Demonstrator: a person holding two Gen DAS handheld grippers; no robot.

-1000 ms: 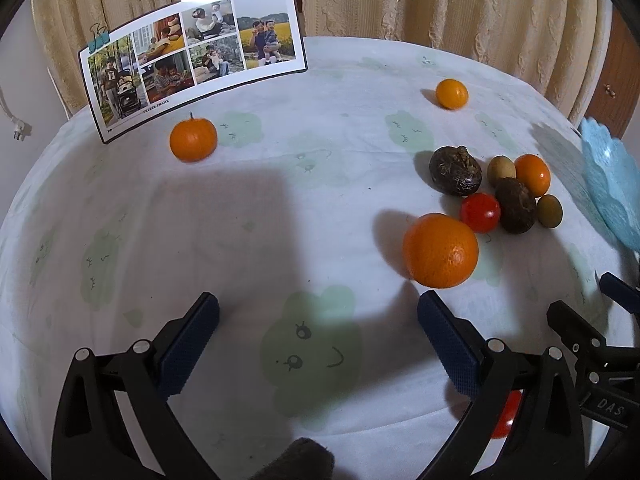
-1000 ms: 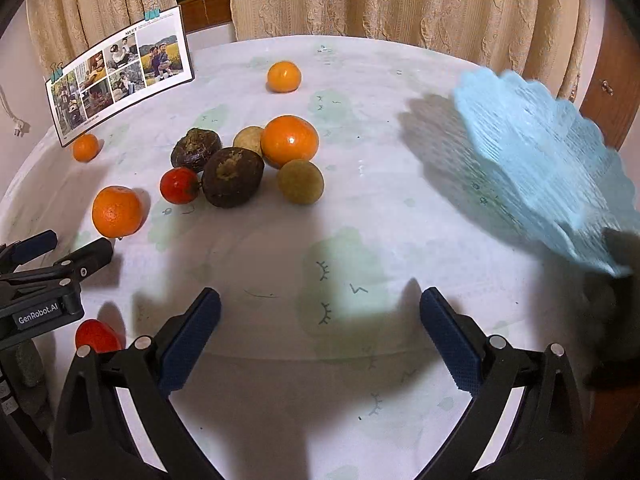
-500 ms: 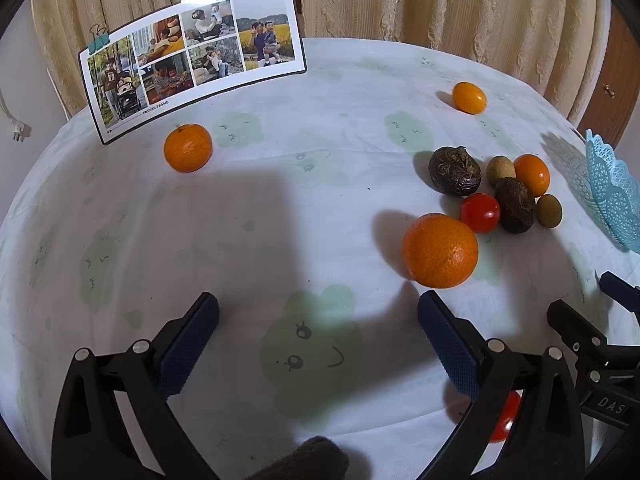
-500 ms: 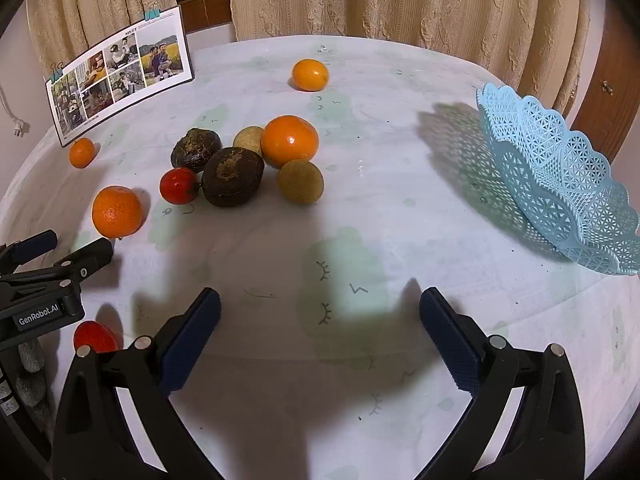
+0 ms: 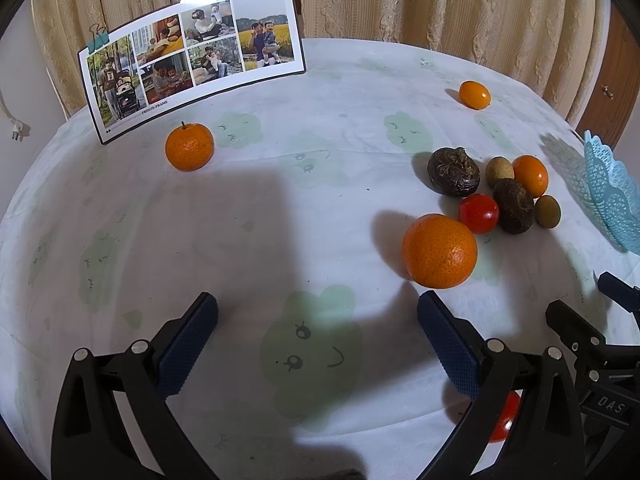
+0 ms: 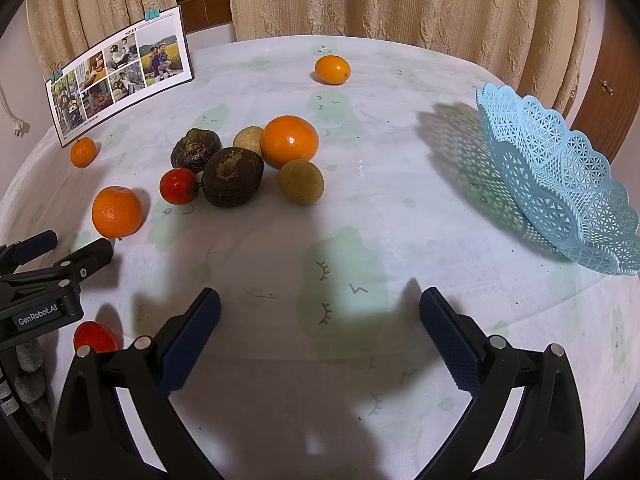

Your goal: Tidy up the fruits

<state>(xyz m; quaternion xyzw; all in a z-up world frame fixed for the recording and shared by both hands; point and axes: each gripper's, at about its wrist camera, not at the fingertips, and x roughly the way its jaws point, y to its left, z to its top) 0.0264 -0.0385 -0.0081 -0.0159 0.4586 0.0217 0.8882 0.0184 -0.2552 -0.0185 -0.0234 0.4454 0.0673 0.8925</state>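
Fruits lie on a round table with a white cloth [image 5: 280,200]. A large orange [image 5: 439,251] sits just ahead of my left gripper [image 5: 318,312], which is open and empty. Behind it lie a red tomato [image 5: 478,212], two dark brown fruits [image 5: 453,172], two small green-brown fruits and another orange [image 5: 531,175]. A small orange [image 5: 189,146] lies far left, another [image 6: 332,70] at the back. My right gripper [image 6: 320,308] is open and empty above bare cloth. A light blue lace basket [image 6: 560,176] stands at the right. A second tomato [image 6: 94,336] lies near the front edge.
A photo collage card [image 5: 192,64] held by clips stands at the back left. Beige curtains hang behind the table. The left gripper shows in the right wrist view [image 6: 56,264] at the left edge.
The blue basket has come down from a tilted, lifted pose and now rests on the table at the right. The small orange at the back rolled a little to the right. Both grippers stay open.
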